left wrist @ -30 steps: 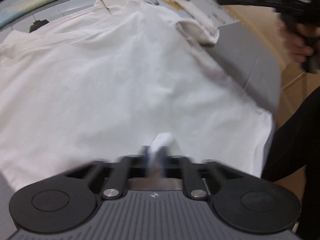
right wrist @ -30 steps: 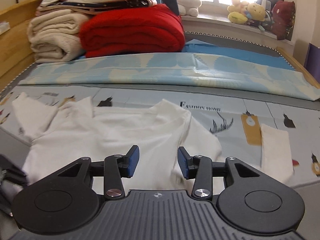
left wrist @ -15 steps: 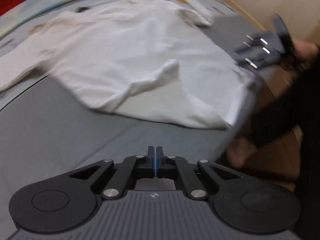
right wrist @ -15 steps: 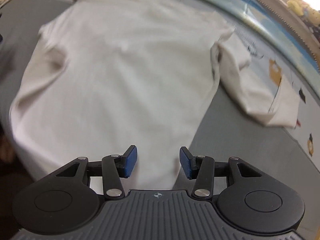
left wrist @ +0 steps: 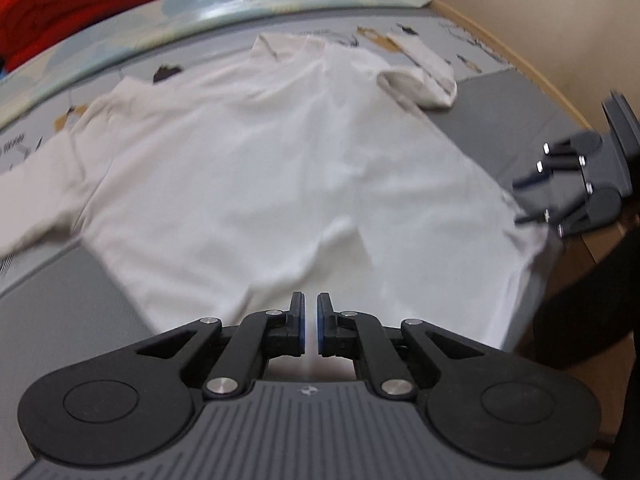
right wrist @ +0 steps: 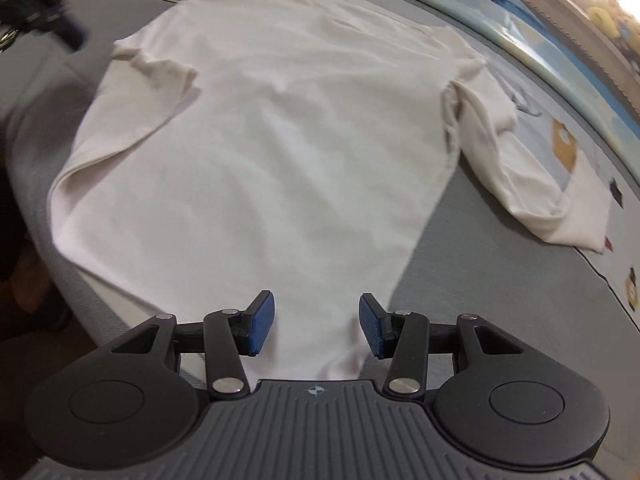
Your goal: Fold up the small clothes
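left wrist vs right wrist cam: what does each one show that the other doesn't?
Only left wrist: the left gripper, jaws opening with nothing between them; the right gripper seen from outside at the shirt's hem corner; a beige wall.

Only right wrist: the right gripper's open jaws over the hem from its own view; soft toys at a bright window.

Both: the white shirt spread flat on the grey printed sheet, and the red blanket.

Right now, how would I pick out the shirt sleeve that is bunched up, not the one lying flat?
Start from the grey bed cover and find the white shirt spread across it. Follow the shirt's edge to the side nearest the printed cartoon sheet: the bunched sleeve lies there. Unlike the other sleeve, it is doubled over on itself in a thick roll, overlapping the print.
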The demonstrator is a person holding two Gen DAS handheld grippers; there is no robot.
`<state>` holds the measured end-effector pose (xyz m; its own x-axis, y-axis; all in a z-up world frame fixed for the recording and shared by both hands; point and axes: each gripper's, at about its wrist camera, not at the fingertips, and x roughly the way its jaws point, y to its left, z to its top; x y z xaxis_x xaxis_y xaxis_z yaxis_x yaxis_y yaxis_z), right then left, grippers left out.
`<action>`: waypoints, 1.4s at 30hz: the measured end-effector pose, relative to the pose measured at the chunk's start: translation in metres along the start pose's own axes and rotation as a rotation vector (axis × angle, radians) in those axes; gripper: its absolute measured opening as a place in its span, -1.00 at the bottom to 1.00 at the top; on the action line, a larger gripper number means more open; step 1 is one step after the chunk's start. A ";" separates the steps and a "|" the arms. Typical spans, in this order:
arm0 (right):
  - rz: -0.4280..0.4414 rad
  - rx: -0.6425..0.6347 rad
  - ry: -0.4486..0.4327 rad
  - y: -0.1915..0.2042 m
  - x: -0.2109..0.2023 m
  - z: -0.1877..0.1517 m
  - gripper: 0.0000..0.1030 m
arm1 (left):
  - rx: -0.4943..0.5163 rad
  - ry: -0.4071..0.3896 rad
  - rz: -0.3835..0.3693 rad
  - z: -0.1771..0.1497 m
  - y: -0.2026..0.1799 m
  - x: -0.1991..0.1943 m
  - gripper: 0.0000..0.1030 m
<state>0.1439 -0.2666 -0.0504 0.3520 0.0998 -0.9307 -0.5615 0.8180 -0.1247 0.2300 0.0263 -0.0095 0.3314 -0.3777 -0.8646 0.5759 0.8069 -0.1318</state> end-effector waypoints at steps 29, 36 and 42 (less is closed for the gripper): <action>0.070 0.055 0.173 -0.027 0.035 -0.021 -0.05 | 0.150 0.105 -0.045 0.007 -0.006 0.029 -0.88; 0.059 0.073 0.159 -0.027 0.033 -0.026 -0.05 | 0.058 0.101 -0.130 -0.074 0.045 -0.054 -0.88; 0.048 0.064 0.159 -0.024 0.032 -0.025 -0.05 | -0.021 0.097 -0.142 -0.122 0.070 -0.092 -0.76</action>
<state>0.1502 -0.2975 -0.0856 0.2001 0.0523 -0.9784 -0.5243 0.8493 -0.0618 0.1489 0.1726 0.0013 0.1736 -0.4441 -0.8790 0.5958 0.7580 -0.2653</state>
